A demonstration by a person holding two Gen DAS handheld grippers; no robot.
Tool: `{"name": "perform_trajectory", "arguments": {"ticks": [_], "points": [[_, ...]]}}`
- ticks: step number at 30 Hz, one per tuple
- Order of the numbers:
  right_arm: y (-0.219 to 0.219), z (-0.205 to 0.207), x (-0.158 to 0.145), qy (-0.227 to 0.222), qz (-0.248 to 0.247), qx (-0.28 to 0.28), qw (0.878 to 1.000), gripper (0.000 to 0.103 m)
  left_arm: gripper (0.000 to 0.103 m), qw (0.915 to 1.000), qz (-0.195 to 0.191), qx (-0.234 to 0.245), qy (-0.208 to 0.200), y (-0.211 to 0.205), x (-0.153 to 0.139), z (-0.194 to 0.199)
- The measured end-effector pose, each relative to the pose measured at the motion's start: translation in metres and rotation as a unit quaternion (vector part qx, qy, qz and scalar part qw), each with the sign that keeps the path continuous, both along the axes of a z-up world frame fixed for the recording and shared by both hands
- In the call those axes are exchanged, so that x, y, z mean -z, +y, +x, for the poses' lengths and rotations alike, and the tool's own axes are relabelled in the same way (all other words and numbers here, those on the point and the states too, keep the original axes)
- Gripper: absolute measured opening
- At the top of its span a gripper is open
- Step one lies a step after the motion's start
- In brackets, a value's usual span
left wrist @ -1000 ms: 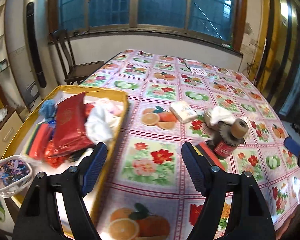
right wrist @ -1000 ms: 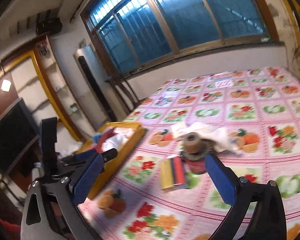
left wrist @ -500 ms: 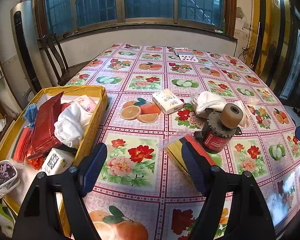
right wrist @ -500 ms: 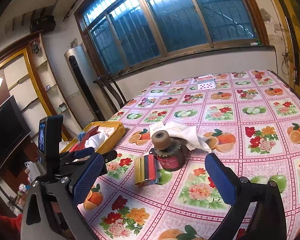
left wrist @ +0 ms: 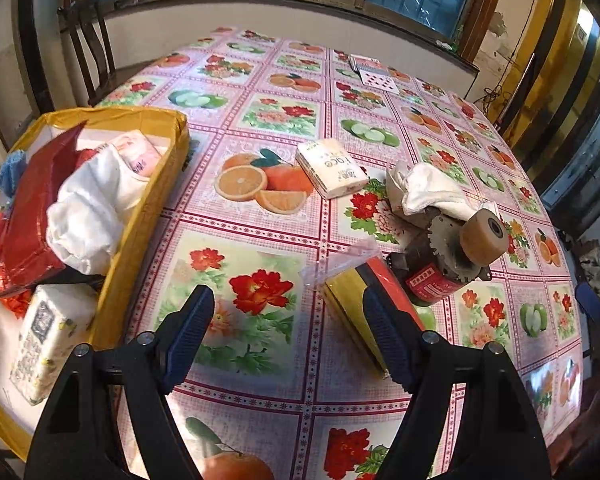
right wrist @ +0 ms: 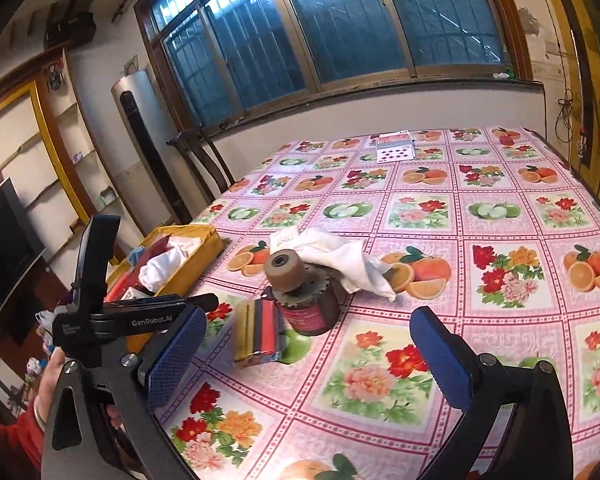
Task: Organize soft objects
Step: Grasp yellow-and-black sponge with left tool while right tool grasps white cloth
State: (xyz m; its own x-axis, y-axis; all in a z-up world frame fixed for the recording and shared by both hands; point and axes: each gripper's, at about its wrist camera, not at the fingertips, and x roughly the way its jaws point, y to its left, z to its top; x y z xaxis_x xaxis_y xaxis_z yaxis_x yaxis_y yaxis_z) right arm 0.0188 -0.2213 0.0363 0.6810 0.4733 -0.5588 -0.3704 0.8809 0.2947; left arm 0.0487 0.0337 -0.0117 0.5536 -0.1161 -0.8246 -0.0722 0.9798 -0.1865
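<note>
The bench point(left wrist: 284, 240) is covered with a glossy plastic cloth, smooth and printed with fruit and flowers; light is reflected on it at the near edge. The yellow tray point(left wrist: 140, 216) looks like shiny wrapped card. Inside it a white cloth point(left wrist: 92, 208) is seen, soft and matt, beside a red packet point(left wrist: 32, 216) of glossy foil. A second white cloth point(right wrist: 348, 256) is draped over a dull metal part point(right wrist: 304, 292) with a rough toothed rim. The tissue pack point(left wrist: 330, 166) is wrapped in smooth film. Both claws, the left claw point(left wrist: 288, 336) and the right claw point(right wrist: 308, 356), are made of matt black plastic; the pads point(right wrist: 176, 352) are blue with a fine textured grid.
</note>
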Motion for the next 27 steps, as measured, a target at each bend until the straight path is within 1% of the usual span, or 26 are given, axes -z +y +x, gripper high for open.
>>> {"name": "perform_trajectory", "arguments": {"ticks": [2, 4, 6, 8, 11, 15, 19, 20, 21, 22, 24, 25, 27], "points": [[-0.002, 0.009, 0.0, 0.007, -0.014, 0.0, 1.0, 0.103, 0.077, 0.9995, -0.02, 0.015, 0.021, -0.007, 0.005, 0.005], [-0.005, 0.02, 0.001, 0.015, -0.025, -0.002, 1.0, 0.103, 0.077, 0.9989, -0.005, 0.021, 0.041, -0.018, 0.01, 0.008], [-0.006, 0.031, 0.003, 0.03, -0.034, -0.008, 0.999, 0.103, 0.077, 0.9983, 0.004, 0.031, 0.049, -0.029, 0.014, 0.009], [-0.007, 0.039, 0.004, 0.037, -0.035, -0.017, 0.999, 0.103, 0.077, 0.9976, 0.013, 0.029, 0.061, -0.035, 0.018, 0.012], [-0.006, 0.049, 0.005, 0.036, -0.046, -0.023, 0.998, 0.103, 0.077, 0.9971, 0.014, 0.027, 0.07, -0.041, 0.023, 0.02], [-0.005, 0.066, 0.005, 0.034, -0.06, -0.027, 0.997, 0.103, 0.077, 0.9971, 0.016, 0.026, 0.07, -0.049, 0.026, 0.026], [-0.003, 0.089, 0.009, 0.05, -0.079, -0.036, 0.995, 0.103, 0.085, 0.996, 0.043, 0.038, 0.068, -0.056, 0.03, 0.032], [-0.003, 0.095, 0.011, 0.058, -0.076, -0.039, 0.995, 0.103, 0.087, 0.9956, 0.051, 0.042, 0.066, -0.055, 0.031, 0.032], [-0.005, 0.102, 0.013, 0.071, -0.06, -0.046, 0.995, 0.103, 0.091, 0.995, 0.062, 0.045, 0.065, -0.054, 0.031, 0.032], [-0.008, 0.108, 0.016, 0.086, -0.04, -0.05, 0.994, 0.103, 0.093, 0.9944, 0.071, 0.045, 0.064, -0.051, 0.031, 0.033], [-0.013, 0.122, 0.024, 0.124, 0.008, -0.055, 0.991, 0.103, 0.093, 0.9933, 0.087, 0.042, 0.064, -0.043, 0.031, 0.033], [-0.014, 0.129, 0.029, 0.141, 0.03, -0.06, 0.988, 0.103, 0.093, 0.9934, 0.086, 0.038, 0.066, -0.038, 0.031, 0.033], [-0.011, 0.14, 0.034, 0.163, 0.05, -0.066, 0.983, 0.103, 0.093, 0.9939, 0.076, 0.031, 0.074, -0.029, 0.031, 0.033]]}}
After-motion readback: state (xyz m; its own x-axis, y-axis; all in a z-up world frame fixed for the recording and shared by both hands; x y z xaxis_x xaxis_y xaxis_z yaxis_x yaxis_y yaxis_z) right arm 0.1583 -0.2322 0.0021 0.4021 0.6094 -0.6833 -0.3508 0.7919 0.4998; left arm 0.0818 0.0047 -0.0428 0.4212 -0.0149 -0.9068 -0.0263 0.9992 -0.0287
